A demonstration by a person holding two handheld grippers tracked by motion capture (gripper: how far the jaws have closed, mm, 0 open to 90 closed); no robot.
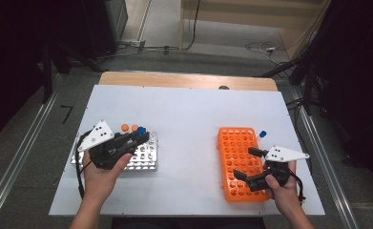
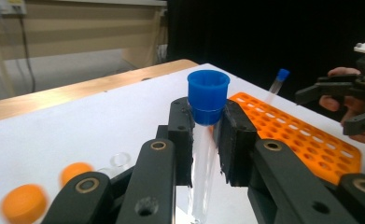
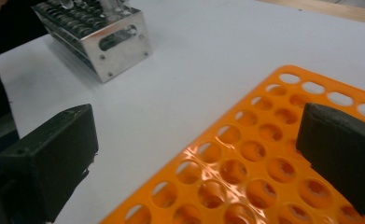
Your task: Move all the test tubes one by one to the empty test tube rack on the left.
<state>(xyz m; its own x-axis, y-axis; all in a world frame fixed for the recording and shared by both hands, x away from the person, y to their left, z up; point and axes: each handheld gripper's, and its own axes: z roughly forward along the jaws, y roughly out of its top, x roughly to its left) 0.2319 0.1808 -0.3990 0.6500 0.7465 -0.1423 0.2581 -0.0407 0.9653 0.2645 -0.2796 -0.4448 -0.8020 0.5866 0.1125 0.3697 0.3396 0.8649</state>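
Two hand tools, two racks and one blue-capped tube on a white table.

The white table (image 1: 189, 124) carries everything. The orange rack (image 1: 239, 160) lies near the table's right edge, with a blue-capped tube (image 1: 262, 135) leaning at its far right corner. The shiny metal rack (image 1: 143, 155) sits near the left edge, and two orange caps (image 1: 129, 128) rest by its far side. The right gripper (image 1: 247, 163) hangs over the near part of the orange rack with its jaws wide apart and nothing between them. The left gripper (image 2: 207, 135) is over the metal rack, its jaws squeezed tight on a clear tube with a blue cap (image 2: 208, 95), which stands upright between them.
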